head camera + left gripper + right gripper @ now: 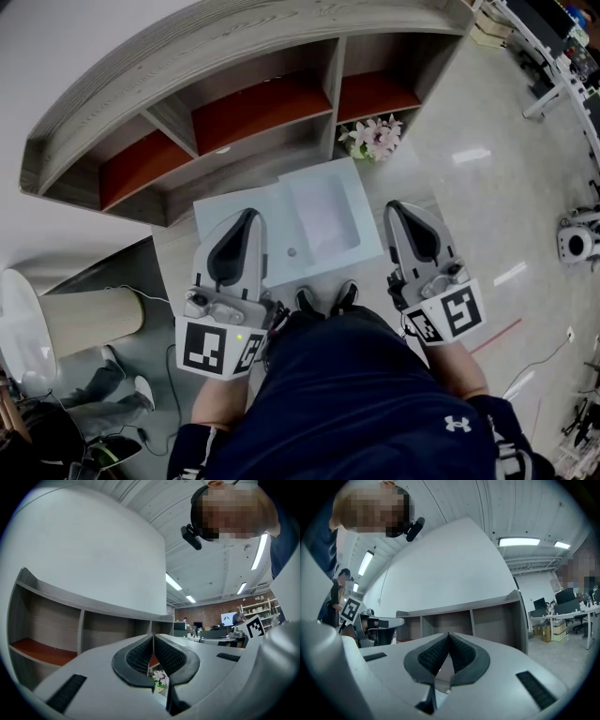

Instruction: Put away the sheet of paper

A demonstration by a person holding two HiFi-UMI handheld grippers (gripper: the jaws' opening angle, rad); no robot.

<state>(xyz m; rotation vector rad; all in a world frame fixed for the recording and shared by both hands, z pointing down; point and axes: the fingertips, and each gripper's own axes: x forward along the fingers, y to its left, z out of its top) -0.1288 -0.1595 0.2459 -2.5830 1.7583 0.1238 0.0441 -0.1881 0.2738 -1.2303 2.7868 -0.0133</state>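
1. The thin white sheet of paper (323, 214) is laid flat on the pale low table (220, 208).
2. The left gripper (250, 214) and right gripper (395, 205) are seen closed and empty.
3. The sheet is judged light and floppy; an edge should be pinched.

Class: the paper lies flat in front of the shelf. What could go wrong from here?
The sheet of paper lies flat, so the shut left hand-held gripper and right hand-held gripper may crease it instead of catching an edge. The flowers stand by its far corner and could be knocked over.
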